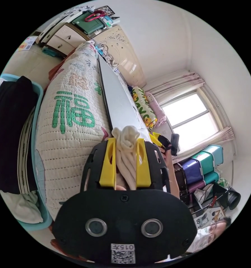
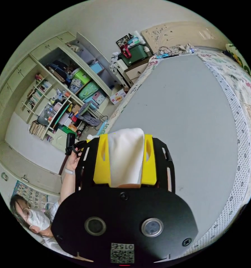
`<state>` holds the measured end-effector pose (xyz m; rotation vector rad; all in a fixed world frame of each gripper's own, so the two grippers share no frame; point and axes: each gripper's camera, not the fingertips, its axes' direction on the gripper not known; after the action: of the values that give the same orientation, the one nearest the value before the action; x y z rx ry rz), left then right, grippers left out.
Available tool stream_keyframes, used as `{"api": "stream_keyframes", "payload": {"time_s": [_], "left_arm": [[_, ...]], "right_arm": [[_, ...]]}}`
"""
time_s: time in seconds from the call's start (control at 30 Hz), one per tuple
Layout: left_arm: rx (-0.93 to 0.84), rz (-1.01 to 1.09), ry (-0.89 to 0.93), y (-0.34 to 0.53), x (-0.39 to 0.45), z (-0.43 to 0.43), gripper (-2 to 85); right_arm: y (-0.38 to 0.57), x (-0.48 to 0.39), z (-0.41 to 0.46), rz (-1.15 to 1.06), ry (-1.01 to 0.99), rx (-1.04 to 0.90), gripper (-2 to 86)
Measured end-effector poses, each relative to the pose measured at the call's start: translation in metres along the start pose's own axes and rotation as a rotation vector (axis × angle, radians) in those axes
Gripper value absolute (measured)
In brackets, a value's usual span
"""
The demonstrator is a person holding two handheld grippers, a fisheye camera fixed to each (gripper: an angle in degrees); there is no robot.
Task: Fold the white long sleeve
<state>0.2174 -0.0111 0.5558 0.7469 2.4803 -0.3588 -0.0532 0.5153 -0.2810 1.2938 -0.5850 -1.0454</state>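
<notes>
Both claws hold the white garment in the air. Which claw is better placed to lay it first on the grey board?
Probably the right claw: its view faces the grey board, and its white garment lies flatter than in the left claw.

The white long sleeve [image 1: 127, 156] is soft, creased cloth, bunched between smooth yellow plastic jaws on a matt black plastic body. The bed cover [image 1: 72, 122] is quilted, stitched fabric; the grey board [image 2: 184, 111] looks smooth and matt.

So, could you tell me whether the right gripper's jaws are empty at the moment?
No, the right gripper has white cloth bunched between its two yellow jaws, held above the grey board.
</notes>
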Motion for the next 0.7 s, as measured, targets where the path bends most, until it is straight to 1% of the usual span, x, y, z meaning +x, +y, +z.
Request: {"api": "stream_keyframes", "payload": {"time_s": [0.03, 0.17, 0.3, 0.43, 0.5, 0.57, 0.6, 0.67, 0.7], "left_arm": [[-0.001, 0.003, 0.002, -0.013, 0.001, -0.007, 9.9], [-0.010, 0.025, -0.021, -0.064, 0.011, -0.031, 8.9], [-0.003, 0.047, -0.025, -0.109, 0.025, -0.057, 8.6], [0.041, 0.101, 0.071, -0.163, 0.054, -0.100, 8.1], [0.075, 0.164, 0.137, -0.186, 0.088, -0.126, 7.9], [0.116, 0.334, 0.146, -0.208, 0.170, -0.167, 7.7], [0.129, 0.383, 0.138, -0.211, 0.194, -0.178, 7.7], [0.169, 0.570, 0.128, -0.214, 0.294, -0.215, 7.7], [0.181, 0.615, 0.131, -0.212, 0.319, -0.223, 7.7]], "right_arm": [[0.005, 0.008, 0.003, -0.006, -0.021, -0.027, 16.1], [0.032, 0.024, 0.012, -0.052, 0.072, -0.040, 13.6], [0.058, 0.048, 0.018, -0.001, 0.038, -0.038, 11.6], [0.106, 0.047, 0.005, -0.076, 0.056, 0.058, 6.7], [0.133, 0.038, -0.014, -0.127, 0.039, 0.142, 6.2], [0.176, 0.023, -0.059, -0.187, -0.043, 0.274, 5.7], [0.189, 0.018, -0.073, -0.205, -0.061, 0.303, 5.6], [0.246, -0.007, -0.128, -0.300, -0.078, 0.411, 5.3], [0.262, -0.014, -0.142, -0.327, -0.074, 0.439, 5.3]]}}
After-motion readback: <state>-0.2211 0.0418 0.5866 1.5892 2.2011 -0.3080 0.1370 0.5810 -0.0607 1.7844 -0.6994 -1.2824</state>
